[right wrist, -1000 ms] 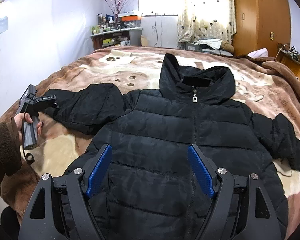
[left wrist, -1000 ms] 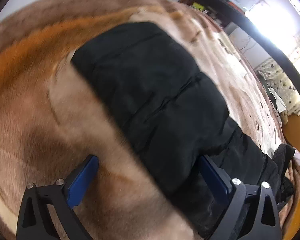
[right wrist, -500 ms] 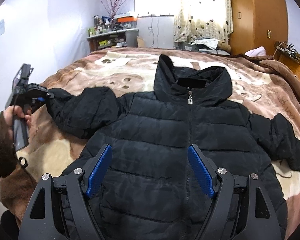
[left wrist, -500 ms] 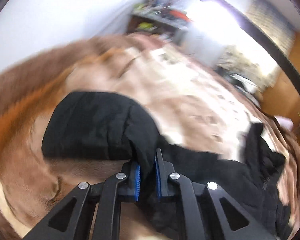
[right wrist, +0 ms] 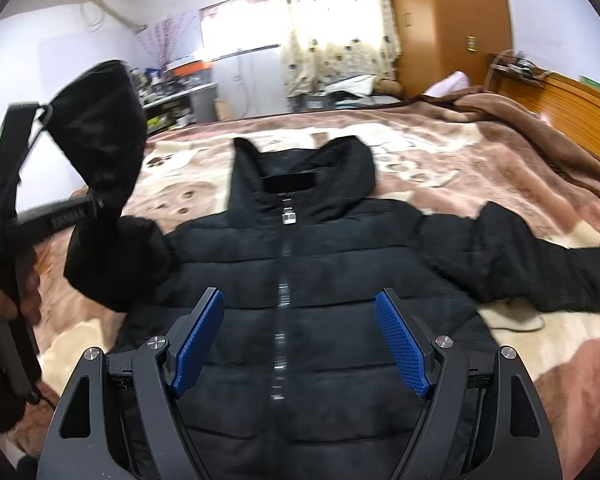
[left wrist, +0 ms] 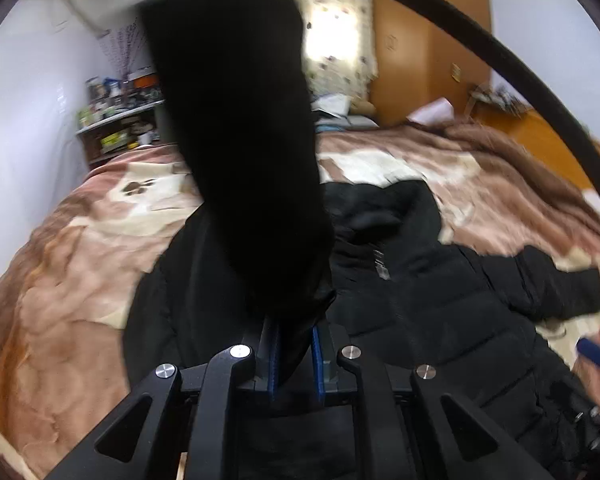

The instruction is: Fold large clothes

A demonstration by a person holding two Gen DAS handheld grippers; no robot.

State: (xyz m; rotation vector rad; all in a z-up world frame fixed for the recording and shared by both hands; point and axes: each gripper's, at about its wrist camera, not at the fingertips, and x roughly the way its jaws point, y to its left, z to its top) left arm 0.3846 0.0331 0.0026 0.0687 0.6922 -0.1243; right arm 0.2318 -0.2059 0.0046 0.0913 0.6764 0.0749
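Note:
A black puffer jacket (right wrist: 300, 280) lies face up on the bed, zipped, hood (right wrist: 300, 164) toward the far side. My left gripper (left wrist: 294, 356) is shut on the jacket's left sleeve (left wrist: 240, 140), which stands lifted in front of the lens and hides the middle of that view. From the right wrist view the same sleeve (right wrist: 100, 128) hangs raised at the left, held by the left gripper (right wrist: 100, 200) in a hand (right wrist: 4, 300). My right gripper (right wrist: 300, 340) is open above the jacket's front, nothing between its blue pads. The other sleeve (right wrist: 540, 264) lies flat to the right.
A brown and cream patterned blanket (right wrist: 460, 168) covers the bed. A cluttered shelf (right wrist: 172, 92) stands by the far wall at left, a curtained window (right wrist: 332, 28) behind, a wooden wardrobe (right wrist: 452, 20) at right. Folded brown bedding (right wrist: 520, 120) lies at the far right.
The left gripper went from open beside the sleeve to shut on it, then lifted it off the bed and swung it toward the jacket's body. The right gripper drifted slightly and stayed open.

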